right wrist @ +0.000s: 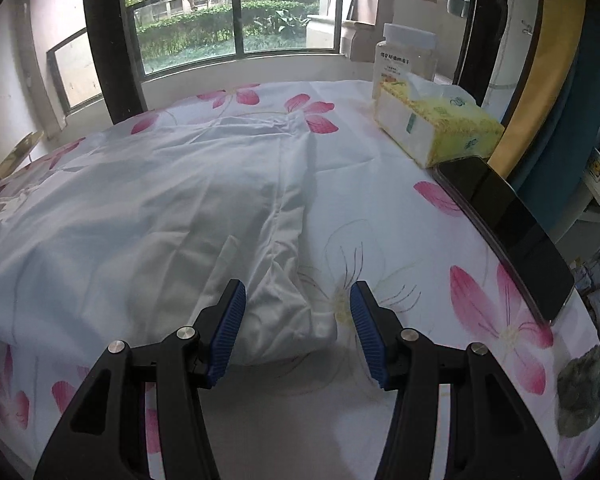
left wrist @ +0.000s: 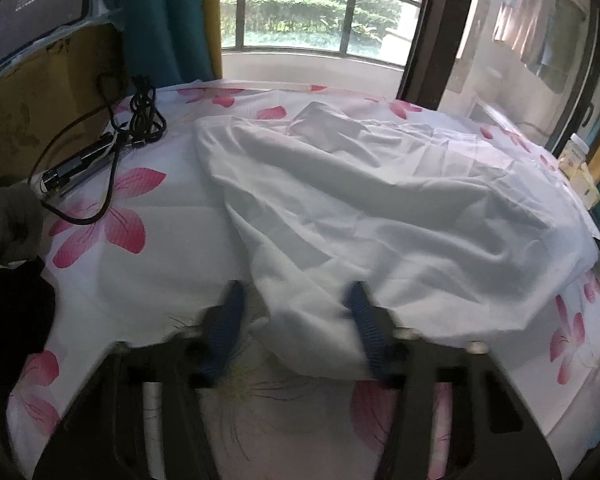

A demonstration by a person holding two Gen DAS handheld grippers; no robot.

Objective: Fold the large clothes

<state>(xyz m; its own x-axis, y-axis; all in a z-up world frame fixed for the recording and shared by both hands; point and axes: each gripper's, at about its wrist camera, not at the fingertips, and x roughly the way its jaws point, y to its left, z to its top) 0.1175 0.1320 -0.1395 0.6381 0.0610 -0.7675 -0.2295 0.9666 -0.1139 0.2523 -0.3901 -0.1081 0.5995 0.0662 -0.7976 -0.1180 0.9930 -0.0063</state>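
**White garment spread out, both tongs open**

Floral sheet (right wrist: pixel 380 208) covers the whole surface under both tongs. White garment (left wrist: pixel 380 208) lies rumpled on it, ahead of the left gripper (left wrist: pixel 296 312), near edge between its wide-open jaws, nothing gripped. Right gripper (right wrist: pixel 298 308) also wide open, empty, garment corner between its pads. Tissue pack (right wrist: pixel 436 128), phone (right wrist: pixel 508 224) ahead-right of it. Black cable (left wrist: pixel 100 160) ahead-left of left gripper.
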